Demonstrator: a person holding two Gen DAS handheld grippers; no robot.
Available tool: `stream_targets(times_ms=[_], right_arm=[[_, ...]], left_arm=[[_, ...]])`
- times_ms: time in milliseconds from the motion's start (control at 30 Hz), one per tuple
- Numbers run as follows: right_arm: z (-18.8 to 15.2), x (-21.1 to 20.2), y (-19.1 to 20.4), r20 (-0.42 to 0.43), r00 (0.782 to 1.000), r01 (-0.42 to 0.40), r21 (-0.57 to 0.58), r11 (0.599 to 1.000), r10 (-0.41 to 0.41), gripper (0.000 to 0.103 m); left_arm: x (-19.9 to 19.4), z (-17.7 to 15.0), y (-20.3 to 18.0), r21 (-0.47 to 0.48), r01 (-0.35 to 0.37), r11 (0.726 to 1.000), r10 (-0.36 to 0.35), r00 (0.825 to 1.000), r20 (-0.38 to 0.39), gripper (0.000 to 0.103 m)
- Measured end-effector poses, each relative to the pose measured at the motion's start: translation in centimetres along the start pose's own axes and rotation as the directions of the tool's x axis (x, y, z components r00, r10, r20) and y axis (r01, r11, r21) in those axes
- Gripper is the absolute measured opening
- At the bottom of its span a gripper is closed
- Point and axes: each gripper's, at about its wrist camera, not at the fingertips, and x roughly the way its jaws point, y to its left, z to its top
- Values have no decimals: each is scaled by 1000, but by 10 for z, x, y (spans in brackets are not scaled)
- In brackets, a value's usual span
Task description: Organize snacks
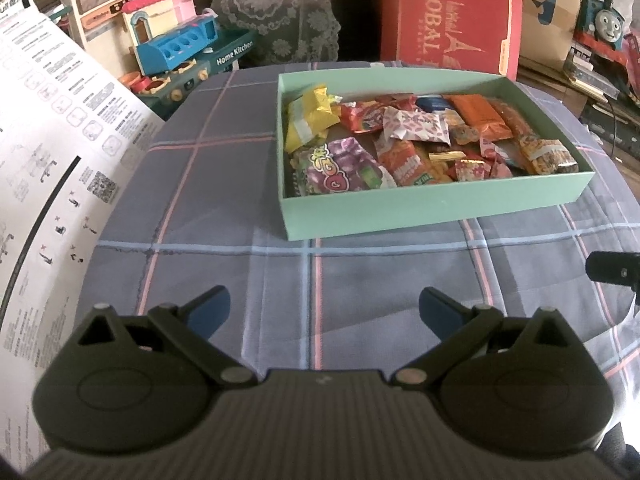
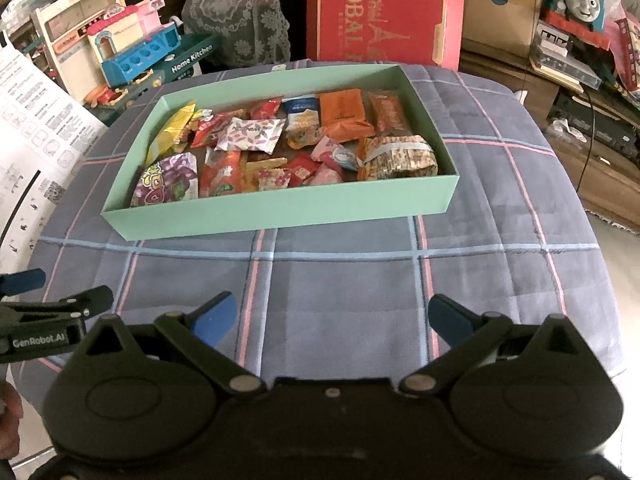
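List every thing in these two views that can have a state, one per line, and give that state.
Green box: lidless, upright on the plaid cloth, full of snacks.
Purple grape packet: sealed, lying in the box's near left corner.
Orange packet: sealed, lying flat at the back.
Left claw: open, empty.
Right claw: open, empty.

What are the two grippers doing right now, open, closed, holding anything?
Left gripper: open, holding nothing, hovering over the plaid cloth.
Right gripper: open, holding nothing, short of the green box.
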Motion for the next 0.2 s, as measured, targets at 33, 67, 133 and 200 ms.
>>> stream_targets(times_ms=[33,67,133,200], right_arm=[[0,0,0,0,1000,3,-1,1000,-3,103],[1,0,0,1,1000,5,-1,1000,-5,103],[2,1,0,-1,1000,12,-3,1000,-12,103],[3,1,0,-1,1000,14,0,1000,-14,103]], left_arm=[[0,0,0,2,1,1000,-1,1000,-1,103],[0,0,0,5,0,1000,0,1000,-1,103],[-1,1,-1,10,-1,1000,1,1000,0,103],[0,2,-1,15,-3,1000,3,1000,0,103]])
